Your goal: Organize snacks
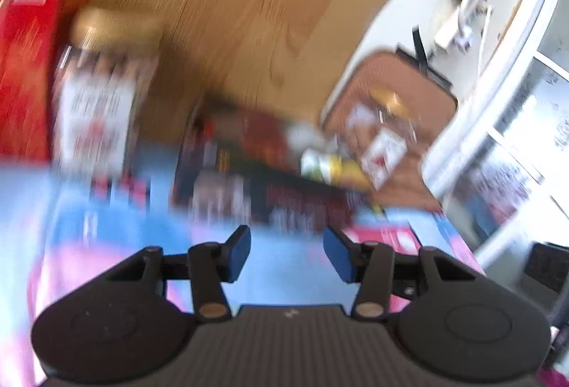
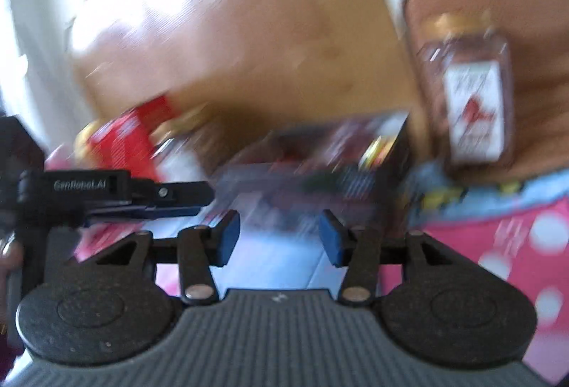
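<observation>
Both views smeared by motion blur. Left gripper (image 1: 287, 253): jaws apart, nothing between the pads, only blue-and-pink cloth (image 1: 117, 230) beneath. Right gripper (image 2: 274, 237): jaws apart, empty too.

Snacks: dark box (image 1: 256, 170) lies flat just ahead of both grippers, at the cloth's far edge. Red box (image 1: 28, 60) stands at far left, a gold-lidded jar (image 1: 99, 95) just beside it. Second jar (image 2: 473, 92) stands right, in a brown tray (image 2: 533, 14). Bare wooden table (image 1: 231, 14) lies open beyond the dark box.
</observation>
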The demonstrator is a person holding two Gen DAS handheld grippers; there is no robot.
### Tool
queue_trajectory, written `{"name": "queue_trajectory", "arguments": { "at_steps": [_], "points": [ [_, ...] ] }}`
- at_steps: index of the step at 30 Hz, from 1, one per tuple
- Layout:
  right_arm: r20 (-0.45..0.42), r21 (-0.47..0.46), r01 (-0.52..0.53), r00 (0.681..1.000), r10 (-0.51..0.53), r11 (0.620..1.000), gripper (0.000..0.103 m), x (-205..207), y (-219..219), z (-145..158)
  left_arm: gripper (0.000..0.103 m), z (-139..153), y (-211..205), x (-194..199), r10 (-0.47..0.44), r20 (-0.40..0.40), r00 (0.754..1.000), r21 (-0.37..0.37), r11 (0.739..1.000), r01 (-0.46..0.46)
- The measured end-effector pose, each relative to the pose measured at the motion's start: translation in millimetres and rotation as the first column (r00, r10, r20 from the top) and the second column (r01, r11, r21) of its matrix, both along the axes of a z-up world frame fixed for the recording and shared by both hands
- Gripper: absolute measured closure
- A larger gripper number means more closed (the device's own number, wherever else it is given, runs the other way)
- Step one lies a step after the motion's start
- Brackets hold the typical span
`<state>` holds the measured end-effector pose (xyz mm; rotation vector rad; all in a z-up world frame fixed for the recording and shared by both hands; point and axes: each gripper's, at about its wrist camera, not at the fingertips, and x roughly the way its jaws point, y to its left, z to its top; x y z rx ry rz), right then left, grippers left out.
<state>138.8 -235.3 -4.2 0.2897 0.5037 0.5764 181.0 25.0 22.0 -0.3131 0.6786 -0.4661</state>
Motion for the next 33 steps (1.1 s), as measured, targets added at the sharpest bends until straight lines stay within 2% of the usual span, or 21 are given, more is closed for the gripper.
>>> {"name": "queue_trajectory", "arguments": {
  "at_steps": [2,4,6,8,9,11,13,15,16,17,19,21,22,23,26,29,30,32,33],
  "points": [
    [-0.058,-0.024,-0.023,0.998,0.022,0.999,0.051,-9,3,-9,0.057,-15,6,-20,-0.007,-0.093,0.996,-0.014,1.000,0.006],
    [-0.093,-0.031,-0.035,0.995,0.032,0.999,0.051,-15,8,-17,0.057,-31,11,-35,-0.015,-0.152,0.988,-0.064,0.998,0.005],
    [-0.149,-0.050,-0.071,0.987,0.062,0.996,0.050,-19,20,-29,0.052,-47,10,-41,-0.015,-0.212,0.977,-0.101,0.995,-0.007],
    [-0.114,-0.088,-0.052,0.993,0.042,0.995,0.051,-33,32,-29,0.051,-52,13,-53,0.003,-0.167,0.986,-0.123,0.992,-0.024],
    [-0.130,-0.072,-0.062,0.990,0.052,0.995,0.053,-38,35,-28,0.050,-54,14,-55,0.012,-0.167,0.986,-0.140,0.990,-0.036],
    [-0.184,0.035,-0.086,0.979,0.091,0.996,0.053,-42,34,-32,0.049,-59,24,-58,0.039,-0.177,0.983,-0.192,0.979,-0.073],
    [-0.224,0.111,-0.078,0.969,0.102,0.991,0.054,-41,31,-36,0.051,-60,31,-58,0.044,-0.176,0.983,-0.205,0.975,-0.081],
    [-0.270,0.177,-0.042,0.959,0.089,0.983,0.062,-39,22,-40,0.051,-61,34,-57,0.047,-0.180,0.983,-0.214,0.973,-0.086],
    [-0.290,0.201,-0.022,0.954,0.081,0.979,0.070,-38,18,-42,0.051,-59,32,-56,0.048,-0.181,0.982,-0.213,0.973,-0.087],
    [-0.310,0.240,-0.012,0.947,0.089,0.971,0.071,-37,14,-44,0.051,-59,31,-55,0.052,-0.185,0.981,-0.214,0.973,-0.092],
    [-0.349,0.374,-0.006,0.926,0.146,0.928,0.074,-37,6,-49,0.050,-59,35,-56,0.062,-0.196,0.979,-0.221,0.970,-0.106],
    [-0.351,0.495,-0.014,0.911,0.215,0.869,0.077,-35,0,-50,0.047,-61,41,-55,0.052,-0.222,0.974,-0.266,0.957,-0.112],
    [-0.352,0.522,-0.015,0.907,0.232,0.853,0.078,-34,0,-51,0.045,-63,44,-55,0.046,-0.240,0.970,-0.296,0.948,-0.118],
    [-0.354,0.525,-0.011,0.906,0.230,0.851,0.078,-34,0,-49,0.045,-64,47,-55,0.046,-0.252,0.967,-0.312,0.942,-0.126],
    [-0.374,0.512,0.001,0.901,0.222,0.859,0.078,-34,2,-49,0.045,-64,46,-57,0.053,-0.238,0.970,-0.299,0.946,-0.125],
    [-0.411,0.539,-0.003,0.872,0.266,0.842,0.078,-31,9,-58,0.045,-63,41,-58,0.052,-0.216,0.975,-0.278,0.954,-0.113],
    [-0.419,0.531,-0.005,0.867,0.268,0.847,0.078,-31,13,-59,0.045,-63,40,-59,0.054,-0.210,0.976,-0.271,0.956,-0.111],
    [-0.416,0.474,-0.023,0.875,0.247,0.880,0.088,-31,26,-57,0.045,-63,39,-59,0.052,-0.203,0.978,-0.264,0.959,-0.106],
    [-0.415,0.441,-0.029,0.880,0.233,0.897,0.090,-32,29,-55,0.045,-63,39,-59,0.052,-0.202,0.978,-0.262,0.959,-0.105]
  ]
}}
